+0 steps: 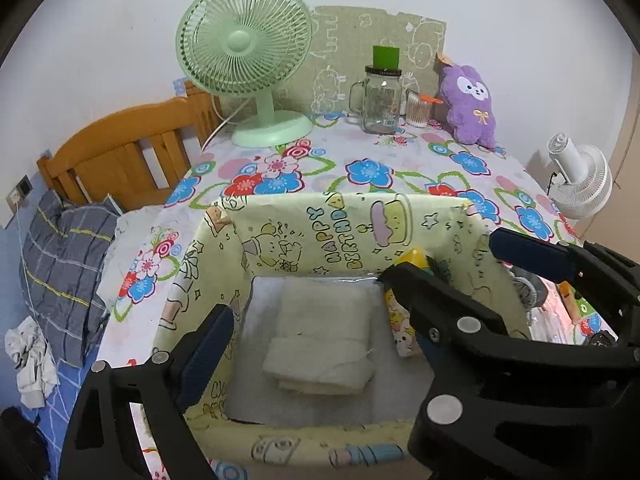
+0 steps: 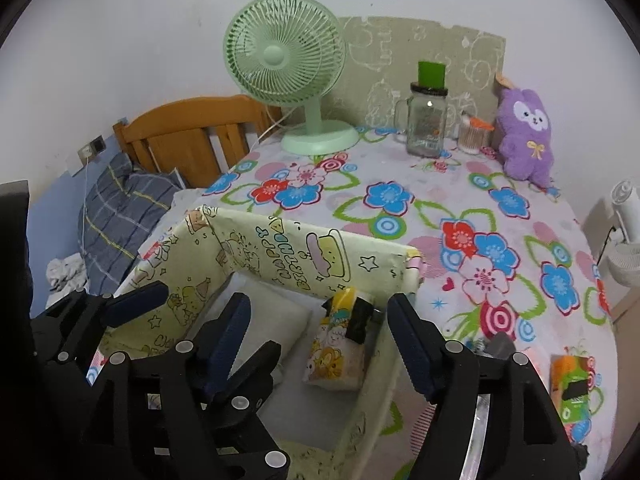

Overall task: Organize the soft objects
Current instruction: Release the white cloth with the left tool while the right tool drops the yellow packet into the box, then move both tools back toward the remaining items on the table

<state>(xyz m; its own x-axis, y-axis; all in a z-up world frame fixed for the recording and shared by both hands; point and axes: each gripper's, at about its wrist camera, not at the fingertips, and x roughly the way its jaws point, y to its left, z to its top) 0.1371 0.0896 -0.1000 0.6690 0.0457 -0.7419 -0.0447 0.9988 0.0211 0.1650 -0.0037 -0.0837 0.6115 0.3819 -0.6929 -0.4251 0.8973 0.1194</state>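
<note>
Both the left gripper (image 1: pixel 308 316) and the right gripper (image 2: pixel 320 336) are hovering with fingers spread and pinching nothing over the pale-yellow cartoon-printed fabric box (image 1: pixel 340 216) on the counter. Inside that box the folded cream towel (image 1: pixel 324 340) is lying flat, with the cartoon tissue pack (image 2: pixel 336 356) beside it. Withdrawing carelessly could snag the box's soft wall and tip it.
</note>
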